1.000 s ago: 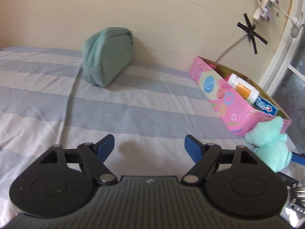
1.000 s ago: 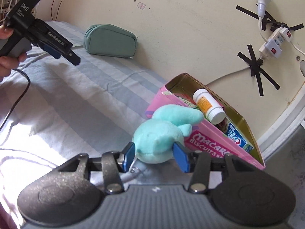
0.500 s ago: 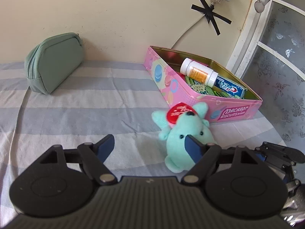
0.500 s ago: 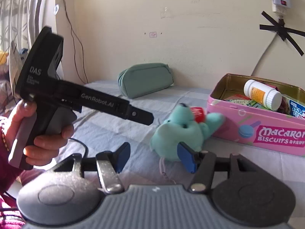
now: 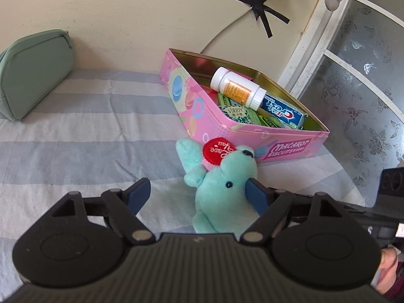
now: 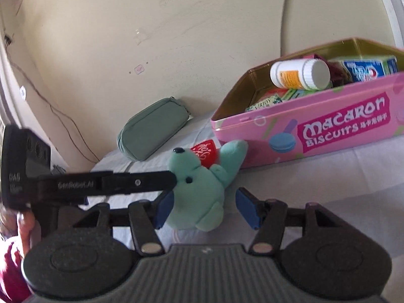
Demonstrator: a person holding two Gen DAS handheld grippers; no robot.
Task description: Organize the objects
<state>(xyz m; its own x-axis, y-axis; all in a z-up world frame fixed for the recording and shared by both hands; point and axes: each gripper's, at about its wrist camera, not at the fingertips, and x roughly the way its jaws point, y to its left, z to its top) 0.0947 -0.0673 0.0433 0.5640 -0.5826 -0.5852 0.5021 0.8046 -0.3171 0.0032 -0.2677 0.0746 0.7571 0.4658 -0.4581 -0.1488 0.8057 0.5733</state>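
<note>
A teal plush toy point(image 5: 222, 184) with a red heart lies on the striped bed, against the front of the pink biscuit tin point(image 5: 227, 131). My left gripper point(image 5: 198, 193) is open around the toy's near side; its right pad touches the toy and the left pad is well clear. In the right wrist view the toy point(image 6: 199, 197) lies between the open jaws of my right gripper point(image 6: 205, 207), with a gap at the right pad. One of the left gripper's fingers point(image 6: 151, 179) touches the toy's head there. The tin point(image 6: 315, 131) holds a white pill bottle point(image 5: 237, 85), a toothpaste box point(image 5: 282, 109) and green packets.
A green zip pouch point(image 5: 32, 73) leans on the wall at the back left of the bed point(image 5: 88, 139). A frosted window point(image 5: 353, 101) stands right of the tin, and a taped cable runs up the wall. A hand point(image 6: 25, 229) holds the left gripper.
The right gripper has let go of the plush toy, which now lies on the bed, and its wrist has rolled. The left gripper has swung right until the toy sits at its right finger.
</note>
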